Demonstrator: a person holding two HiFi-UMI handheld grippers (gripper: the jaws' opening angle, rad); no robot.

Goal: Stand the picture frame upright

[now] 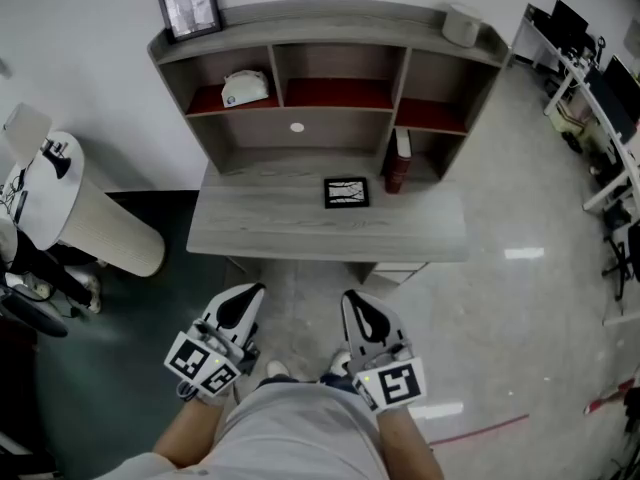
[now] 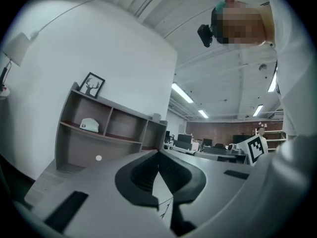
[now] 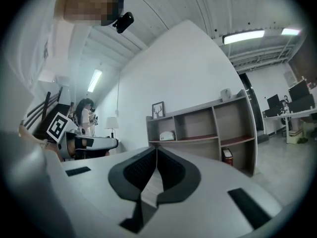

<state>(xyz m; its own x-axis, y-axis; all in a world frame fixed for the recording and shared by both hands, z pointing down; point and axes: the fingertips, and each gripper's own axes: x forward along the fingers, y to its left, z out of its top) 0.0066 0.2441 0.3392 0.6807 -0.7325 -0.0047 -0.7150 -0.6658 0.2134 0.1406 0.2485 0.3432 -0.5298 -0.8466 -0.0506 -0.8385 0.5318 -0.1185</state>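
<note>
A small black picture frame (image 1: 346,192) lies flat on the grey desk (image 1: 250,230), face up, in front of the hutch's middle bay. A second, larger frame (image 1: 188,3) stands upright on the hutch's top left corner; it also shows in the left gripper view (image 2: 92,85) and the right gripper view (image 3: 158,109). My left gripper (image 1: 252,294) and right gripper (image 1: 353,298) hang side by side in front of the desk, short of its front edge, both shut and holding nothing. In both gripper views the jaws (image 2: 158,153) (image 3: 156,149) meet at the tips and hide the flat frame.
The hutch (image 1: 330,18) has several open bays. A white object (image 1: 244,86) sits in the left bay, a red book (image 1: 398,161) stands at the lower right, a white cylinder (image 1: 462,24) on top. A lamp shade (image 1: 100,228) is at left, office desks (image 1: 590,78) at right.
</note>
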